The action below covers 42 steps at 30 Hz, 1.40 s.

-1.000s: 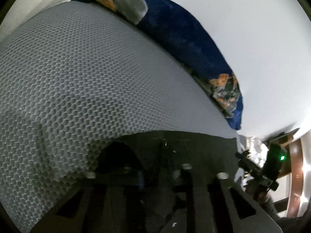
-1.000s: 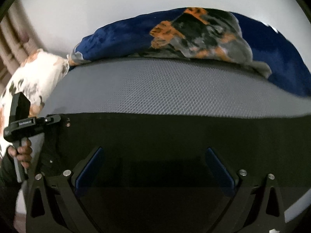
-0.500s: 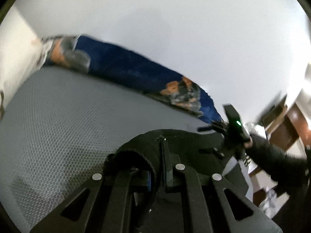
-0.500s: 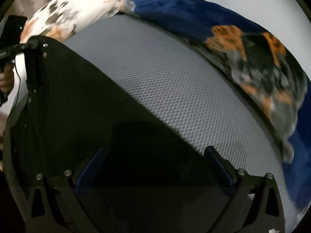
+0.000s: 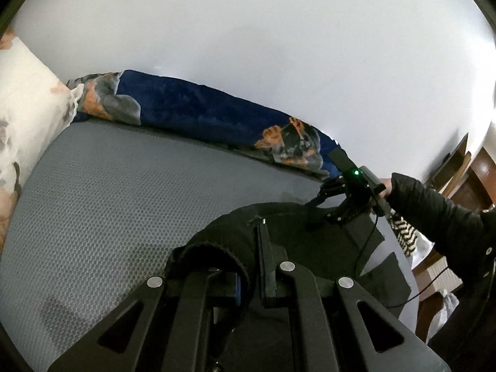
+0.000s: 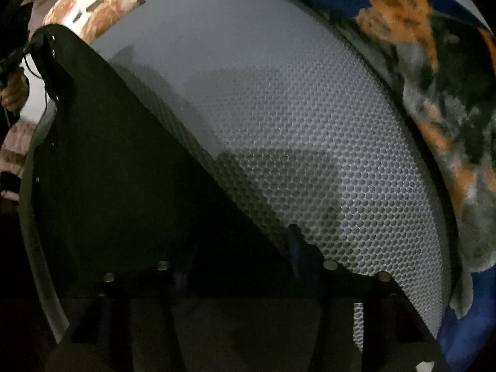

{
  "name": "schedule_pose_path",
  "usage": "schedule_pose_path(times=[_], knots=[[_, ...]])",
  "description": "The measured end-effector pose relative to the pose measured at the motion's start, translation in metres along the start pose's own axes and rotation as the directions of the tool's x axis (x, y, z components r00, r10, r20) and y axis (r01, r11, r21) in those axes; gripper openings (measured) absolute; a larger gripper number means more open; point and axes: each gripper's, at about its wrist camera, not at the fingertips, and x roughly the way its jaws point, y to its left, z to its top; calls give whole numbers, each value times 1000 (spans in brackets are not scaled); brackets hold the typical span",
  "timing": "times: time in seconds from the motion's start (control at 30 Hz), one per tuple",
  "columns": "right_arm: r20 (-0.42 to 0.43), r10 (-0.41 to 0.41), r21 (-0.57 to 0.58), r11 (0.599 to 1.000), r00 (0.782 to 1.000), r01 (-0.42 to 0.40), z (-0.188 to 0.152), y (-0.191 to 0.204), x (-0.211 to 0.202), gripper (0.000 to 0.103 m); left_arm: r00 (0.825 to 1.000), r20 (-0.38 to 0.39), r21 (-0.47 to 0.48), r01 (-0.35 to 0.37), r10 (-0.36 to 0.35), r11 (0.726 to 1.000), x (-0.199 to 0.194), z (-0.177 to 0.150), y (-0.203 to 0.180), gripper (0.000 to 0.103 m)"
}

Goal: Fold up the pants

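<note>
The left gripper (image 5: 248, 266) is clamped on a raised fold of the black pants (image 5: 310, 226), which spread ahead of its jaws across the grey mesh mattress (image 5: 108, 192). The right gripper (image 6: 238, 266) has just been closing, jaws pointing down over the pants' edge; whether they pinch the cloth I cannot tell.

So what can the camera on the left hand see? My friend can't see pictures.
The left tongs pinch a bunched edge of black pants over a grey mesh bed cover. Across it, the right tongs touch the same pants.

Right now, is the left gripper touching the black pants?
Touching. In the left wrist view, the left gripper is shut on a raised fold of the black pants.
</note>
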Motion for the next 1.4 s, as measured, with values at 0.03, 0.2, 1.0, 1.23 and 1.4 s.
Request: schedule_pose_path(times=[0.03,0.2,1.0,1.23,1.4], knots=[[-8,-1,-9,1000,1000,1,-1,-1,1,46,1000,-2,-3,-6,6,1000,1,0,0,8],[-10,-8,0,1000,1000,8,-13,-10,-1,44,999,-14,-6,-32,32,999,1,1,-3,8],[251,-478,398,844,842,361,-130,147,-114,6,998,-5,77,-59,59,995,-43,-32,-31,8],[244,-450,494,820,859,289,-189,222,-108,5,996,-91,118,-7,18,993,-77,-101,-51,9],[227,-381,536,817,896,211,-225,264,-81,5,980,-197,83,-17,33,996,-78,-151,-43,11]])
